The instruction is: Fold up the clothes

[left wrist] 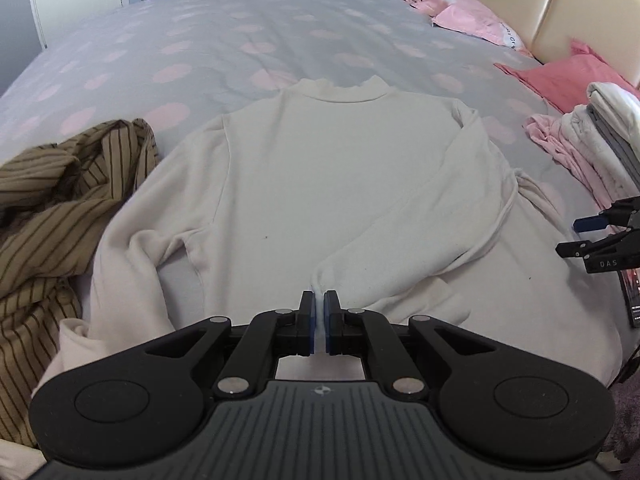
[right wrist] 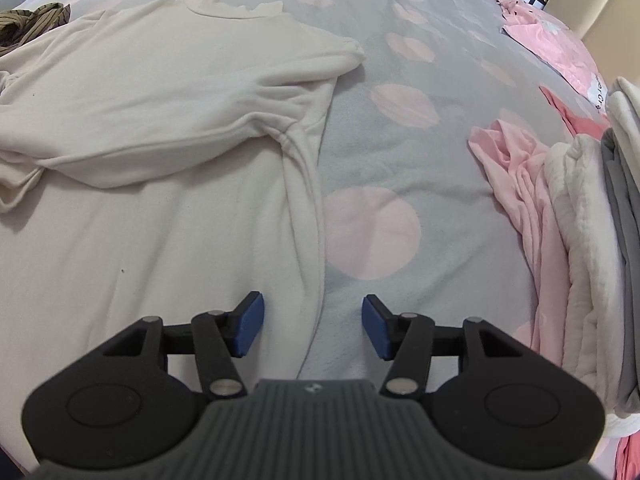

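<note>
A cream long-sleeved sweater (left wrist: 304, 168) lies flat on the bed, collar at the far end. One sleeve (left wrist: 440, 208) is folded diagonally across the body. Its cuff (left wrist: 320, 284) is pinched in my left gripper (left wrist: 319, 312), which is shut on it at the near hem. The other sleeve lies loose at the left. In the right wrist view my right gripper (right wrist: 313, 320) hangs open over the sweater's (right wrist: 140, 92) side edge, with the fabric edge below the gap and neither pad touching it. In the left wrist view the right gripper (left wrist: 568, 237) shows at the right edge.
A brown striped garment (left wrist: 52, 208) is crumpled left of the sweater. A stack of folded white, grey and pink clothes (right wrist: 580, 220) sits on the right. Pink pillows (left wrist: 472, 20) and a cream headboard (left wrist: 580, 12) lie beyond. The grey bedspread (left wrist: 200, 40) has pink dots.
</note>
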A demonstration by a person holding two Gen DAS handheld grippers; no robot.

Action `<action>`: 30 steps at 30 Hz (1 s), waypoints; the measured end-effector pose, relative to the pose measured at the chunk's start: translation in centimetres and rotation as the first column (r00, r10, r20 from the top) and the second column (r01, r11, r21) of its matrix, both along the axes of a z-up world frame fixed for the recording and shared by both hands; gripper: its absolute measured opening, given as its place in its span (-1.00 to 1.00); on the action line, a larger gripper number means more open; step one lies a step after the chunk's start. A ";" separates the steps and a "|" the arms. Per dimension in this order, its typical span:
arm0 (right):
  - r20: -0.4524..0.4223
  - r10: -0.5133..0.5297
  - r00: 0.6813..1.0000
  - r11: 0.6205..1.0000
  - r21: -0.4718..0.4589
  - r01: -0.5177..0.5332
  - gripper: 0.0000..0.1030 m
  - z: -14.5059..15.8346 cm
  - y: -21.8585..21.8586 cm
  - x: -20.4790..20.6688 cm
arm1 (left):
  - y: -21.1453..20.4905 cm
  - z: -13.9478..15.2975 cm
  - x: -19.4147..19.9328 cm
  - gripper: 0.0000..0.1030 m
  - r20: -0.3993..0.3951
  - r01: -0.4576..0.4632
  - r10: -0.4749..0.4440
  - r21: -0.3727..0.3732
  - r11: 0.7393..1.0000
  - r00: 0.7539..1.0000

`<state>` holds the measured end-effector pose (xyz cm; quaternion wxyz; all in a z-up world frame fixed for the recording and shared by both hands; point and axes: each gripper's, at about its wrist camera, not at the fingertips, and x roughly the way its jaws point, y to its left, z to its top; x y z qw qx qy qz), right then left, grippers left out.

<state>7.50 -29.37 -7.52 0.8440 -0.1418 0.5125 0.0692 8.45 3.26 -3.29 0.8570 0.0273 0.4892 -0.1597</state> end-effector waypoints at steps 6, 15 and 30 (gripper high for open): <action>0.113 0.089 0.990 0.996 -0.023 -0.086 0.08 2.2 0.8 0.4 | -0.9 0.8 -0.5 -0.67 0.061 0.043 -0.044 0.014 0.999 0.997; 0.173 0.201 0.964 0.979 -0.080 -0.190 -0.17 1.2 2.8 3.7 | -7.6 0.2 -2.5 -0.44 0.156 0.342 -0.357 0.115 0.933 0.921; 0.205 0.124 0.971 0.992 -0.019 -0.123 -0.80 1.0 1.7 6.7 | -12.8 -4.6 -0.5 -0.96 0.070 0.437 -0.470 0.268 0.859 0.880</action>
